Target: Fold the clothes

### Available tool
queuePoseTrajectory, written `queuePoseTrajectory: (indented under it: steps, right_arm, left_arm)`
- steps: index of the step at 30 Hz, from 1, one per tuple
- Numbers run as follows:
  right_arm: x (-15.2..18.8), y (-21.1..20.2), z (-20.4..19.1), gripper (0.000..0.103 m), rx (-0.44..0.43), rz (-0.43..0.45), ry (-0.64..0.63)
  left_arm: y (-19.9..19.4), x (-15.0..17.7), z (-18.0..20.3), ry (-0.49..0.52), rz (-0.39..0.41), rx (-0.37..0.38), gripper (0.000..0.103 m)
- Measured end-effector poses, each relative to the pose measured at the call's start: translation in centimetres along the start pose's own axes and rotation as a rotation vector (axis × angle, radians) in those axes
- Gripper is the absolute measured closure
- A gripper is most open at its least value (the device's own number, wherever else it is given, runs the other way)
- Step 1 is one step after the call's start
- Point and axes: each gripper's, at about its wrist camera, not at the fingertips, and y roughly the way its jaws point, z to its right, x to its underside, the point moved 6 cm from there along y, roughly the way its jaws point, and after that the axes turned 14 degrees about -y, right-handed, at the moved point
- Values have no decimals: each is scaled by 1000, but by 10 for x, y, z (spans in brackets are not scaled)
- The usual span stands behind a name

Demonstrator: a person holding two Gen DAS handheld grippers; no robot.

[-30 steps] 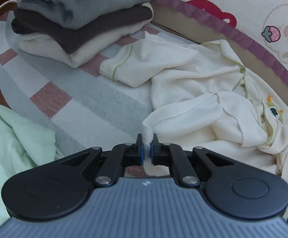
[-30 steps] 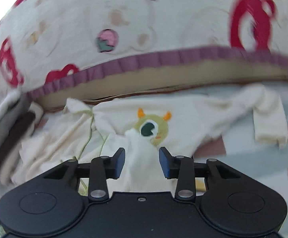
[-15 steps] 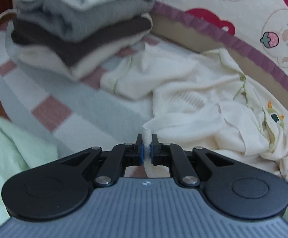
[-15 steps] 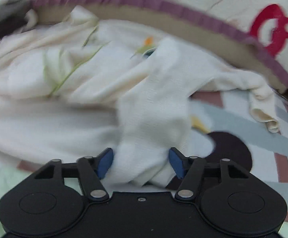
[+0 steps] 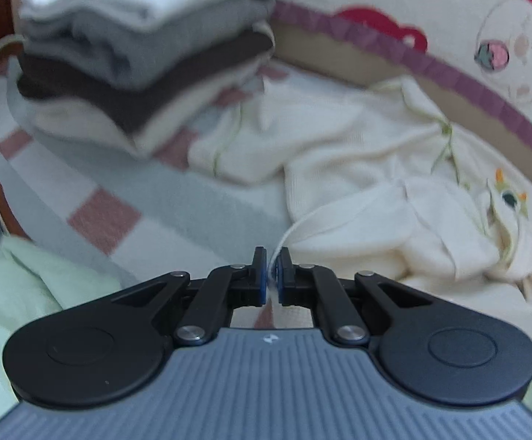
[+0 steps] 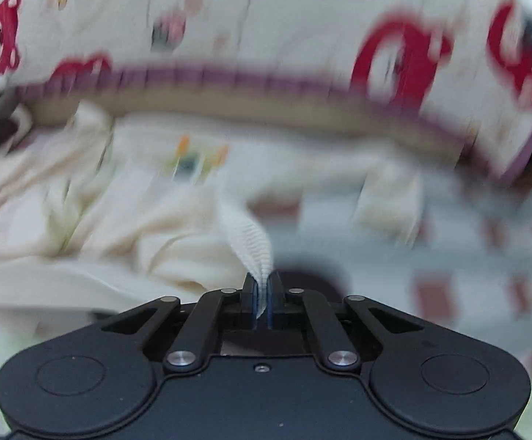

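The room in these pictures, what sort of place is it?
Probably a bedroom, with the work done on a bed: a checked sheet underneath, a cartoon-print quilt along the back, and a stack of folded clothes beside a cream garment.

stack of folded grey, brown and white clothes [image 5: 145, 62]: far left | crumpled cream knit baby garment [image 5: 394, 183]: right of stack, on checked blanket [image 5: 126, 198] | cartoon-print quilt [image 5: 449, 29]: behind both
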Motion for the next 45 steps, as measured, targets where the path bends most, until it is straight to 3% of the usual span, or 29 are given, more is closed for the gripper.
queuePoseTrajectory:
  steps: [2, 3, 4, 5, 6, 7, 12, 15, 18, 19, 20, 21, 23, 25, 26, 28, 32, 36, 40, 43, 45]
  right_arm:
    - [24, 10, -11, 92, -36, -43, 27]
    - [31, 14, -14, 85, -47, -54, 41]
    - [36, 17, -17, 65, -58, -63, 55]
    - [39, 20, -19, 56, -68, -64, 68]
    - [39, 23, -19, 38, -74, -50, 77]
    - [39, 25, -18, 33, -77, -27, 78]
    - [28, 43, -3, 33, -71, 13, 141]
    - [21, 54, 8, 34, -87, 39, 220]
    - [12, 63, 11, 34, -135, 57, 254]
    - [9, 64, 10, 43, -131, 64, 238]
    - [5, 64, 7, 57, -125, 76, 200]
    - [1, 63, 2, 99, -112, 83, 138]
    - [-5, 52, -9, 98, -66, 127, 6]
    - [-8, 34, -15, 98, -68, 161, -26]
    - [-8, 27, -14, 98, -69, 170, -14]
    - [-12, 15, -6, 98, -44, 192, -3]
    - [-38, -11, 24, 99, 17, 256, 31]
    - [-66, -74, 45, 99, 59, 384, 39]
    - [-71, -138, 55, 99, 37, 493, 59]
    - [-57, -177, 50, 99, 0, 542, 71]
    - [-43, -196, 45, 99, -33, 552, 83]
  left_arm:
    - [3, 7, -3, 11, -31, -1, 97]
    - [3, 10, -3, 22, -42, 2, 97]
    - [3, 12, -4, 30, -54, 5, 96]
    - [4, 15, -5, 36, -76, 12, 93]
    - [9, 17, -7, 42, -115, 22, 88]
    - [13, 19, -9, 32, -132, 26, 88]
    - [24, 18, -13, -9, -161, 53, 77]
    - [29, 16, -2, 40, -159, 76, 77]
    - [39, 19, 16, 164, -175, 54, 77]
    - [43, 20, 19, 187, -167, 47, 77]
    - [48, 21, 22, 207, -157, 41, 77]
    - [52, 20, 21, 200, -139, 37, 77]
    - [56, 18, 20, 206, -93, 22, 80]
    - [52, 16, 25, 267, -60, -15, 99]
    - [45, 14, 28, 300, -22, -29, 101]
    - [31, 5, 33, 326, 45, -45, 101]
    - [-20, -44, 31, 204, 202, -5, 101]
    - [-87, -83, 28, 85, 331, 73, 101]
    - [-158, -90, 27, 71, 479, 134, 101]
    - [-197, -80, 12, 27, 510, 155, 101]
    - [-218, -68, -6, -1, 490, 157, 101]
